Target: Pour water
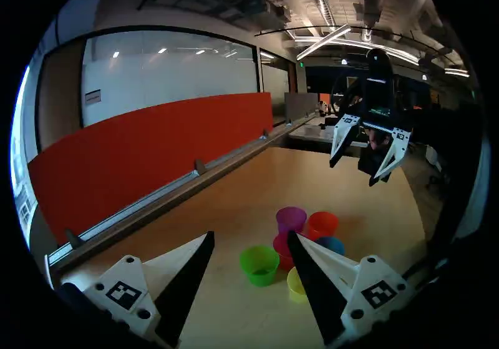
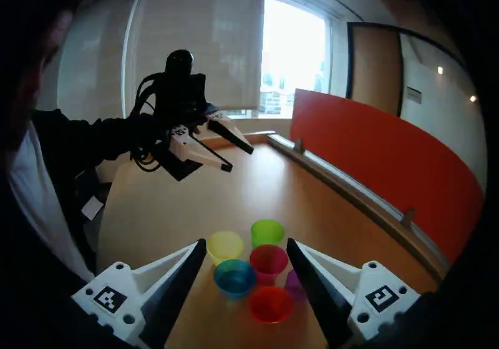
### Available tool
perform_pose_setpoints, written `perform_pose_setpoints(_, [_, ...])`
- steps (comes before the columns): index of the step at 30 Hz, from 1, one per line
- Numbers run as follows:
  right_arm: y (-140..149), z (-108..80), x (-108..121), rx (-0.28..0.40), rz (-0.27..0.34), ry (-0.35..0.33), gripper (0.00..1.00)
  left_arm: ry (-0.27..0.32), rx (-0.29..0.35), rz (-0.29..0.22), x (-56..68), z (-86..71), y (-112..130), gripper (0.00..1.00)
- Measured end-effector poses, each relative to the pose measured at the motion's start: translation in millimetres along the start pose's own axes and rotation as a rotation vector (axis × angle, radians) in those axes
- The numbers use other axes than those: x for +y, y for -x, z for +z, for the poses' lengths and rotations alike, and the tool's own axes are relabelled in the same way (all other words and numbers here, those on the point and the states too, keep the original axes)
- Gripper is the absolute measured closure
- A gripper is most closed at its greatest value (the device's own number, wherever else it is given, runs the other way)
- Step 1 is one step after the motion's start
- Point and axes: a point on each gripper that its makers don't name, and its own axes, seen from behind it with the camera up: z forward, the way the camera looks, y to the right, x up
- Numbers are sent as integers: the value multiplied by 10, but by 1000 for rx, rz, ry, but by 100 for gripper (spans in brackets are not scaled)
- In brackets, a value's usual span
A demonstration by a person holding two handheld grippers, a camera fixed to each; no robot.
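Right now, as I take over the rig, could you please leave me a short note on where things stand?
Left gripper: open, empty, held above the table.
Right gripper: open, empty, also in the air over the table.
Six cups stand upright in a cluster: green cup, yellow cup, blue cup, red cup, orange cup, purple cup.
Done: nothing gripped.
Left: grasp a cup and pour. I cannot tell whether any holds water.

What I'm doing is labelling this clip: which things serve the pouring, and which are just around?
For the job: left gripper, right gripper, green cup, yellow cup, blue cup, red cup, orange cup, purple cup.
Just around: red partition, window, ceiling lights.
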Motion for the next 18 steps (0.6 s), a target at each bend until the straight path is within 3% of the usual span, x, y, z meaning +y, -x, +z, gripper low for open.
perform_pose_setpoints(18, [381, 306, -10, -73, 9, -54, 0, 119, -76, 17, 89, 324, 333, 14])
